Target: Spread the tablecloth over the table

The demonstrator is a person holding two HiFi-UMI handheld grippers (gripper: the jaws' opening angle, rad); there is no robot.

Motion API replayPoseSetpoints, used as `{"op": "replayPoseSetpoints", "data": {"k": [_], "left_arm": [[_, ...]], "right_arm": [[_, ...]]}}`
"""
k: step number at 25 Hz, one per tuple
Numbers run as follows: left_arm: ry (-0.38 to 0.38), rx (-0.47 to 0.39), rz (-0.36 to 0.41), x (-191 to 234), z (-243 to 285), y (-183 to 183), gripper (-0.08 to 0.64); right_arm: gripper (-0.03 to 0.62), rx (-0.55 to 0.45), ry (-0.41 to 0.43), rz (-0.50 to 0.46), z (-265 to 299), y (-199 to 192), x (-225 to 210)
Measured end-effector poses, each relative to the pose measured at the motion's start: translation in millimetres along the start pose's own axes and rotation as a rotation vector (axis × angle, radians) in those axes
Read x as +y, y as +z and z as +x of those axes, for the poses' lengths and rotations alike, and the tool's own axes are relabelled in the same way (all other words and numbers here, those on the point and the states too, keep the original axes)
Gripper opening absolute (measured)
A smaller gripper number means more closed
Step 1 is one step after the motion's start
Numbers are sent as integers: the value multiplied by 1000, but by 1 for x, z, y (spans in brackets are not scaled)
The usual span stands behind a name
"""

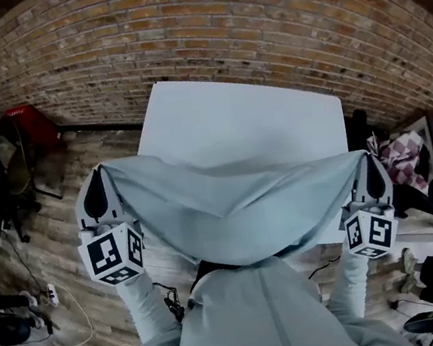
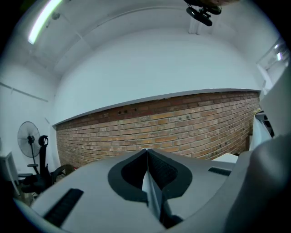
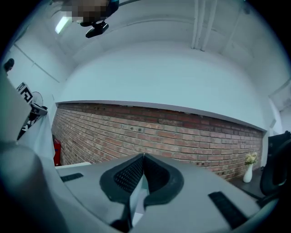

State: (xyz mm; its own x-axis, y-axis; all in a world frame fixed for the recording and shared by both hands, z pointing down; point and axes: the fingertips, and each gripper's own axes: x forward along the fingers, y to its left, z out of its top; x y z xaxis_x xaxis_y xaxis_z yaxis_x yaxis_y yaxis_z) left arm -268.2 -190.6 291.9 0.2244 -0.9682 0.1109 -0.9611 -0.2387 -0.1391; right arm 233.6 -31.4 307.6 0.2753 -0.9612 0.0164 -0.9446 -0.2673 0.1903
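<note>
pale tablecloth (image 1: 238,205) held taut in the air, hiding the white tabletop's (image 1: 240,115) near edge, left hand-held gripper (image 1: 99,179) and right hand-held gripper (image 1: 372,162) each clamped on a corner, brick wall (image 1: 216,20) beyond, black chair (image 1: 5,175) left, checked cloth (image 1: 400,154) right

I find all three views evenly lit and fairly bright, with a cool bluish cast. Light comes from overhead: a ceiling strip light (image 2: 43,20) glows in the left gripper view, a second light (image 3: 62,25) in the right gripper view. Shadows are soft; the tablecloth (image 1: 238,205) shows only gentle shading in its folds. The table (image 1: 232,116) reads near-white, without glare. Fisheye distortion bows the brick wall (image 1: 201,31) strongly (gripper-view corners go black). Near foreground in both gripper views is soft.
</note>
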Motion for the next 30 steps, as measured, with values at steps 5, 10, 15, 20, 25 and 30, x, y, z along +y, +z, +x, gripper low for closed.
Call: {"op": "replayPoseSetpoints", "data": {"k": [5,10,15,20,25,30], "left_arm": [[-101,7,14,-16,35,-5,26],[-135,15,16,-25,44,-7,26],[-129,10,33,-25,47,-3,25],[-117,-30,74,-24,52,9,25],[-115,-98,141,-30,64,30,25],[-92,-181,210,-28,88,57,25]], "right_arm": [[21,8,-91,-11,-12,0,-10],[21,36,-159,-14,-30,-6,-27],[21,49,-203,-34,-39,-7,-45],[21,32,-241,-91,-40,3,-60],[21,-3,-271,-196,-29,17,-75],[21,-15,-321,-306,-6,33,-105]]}}
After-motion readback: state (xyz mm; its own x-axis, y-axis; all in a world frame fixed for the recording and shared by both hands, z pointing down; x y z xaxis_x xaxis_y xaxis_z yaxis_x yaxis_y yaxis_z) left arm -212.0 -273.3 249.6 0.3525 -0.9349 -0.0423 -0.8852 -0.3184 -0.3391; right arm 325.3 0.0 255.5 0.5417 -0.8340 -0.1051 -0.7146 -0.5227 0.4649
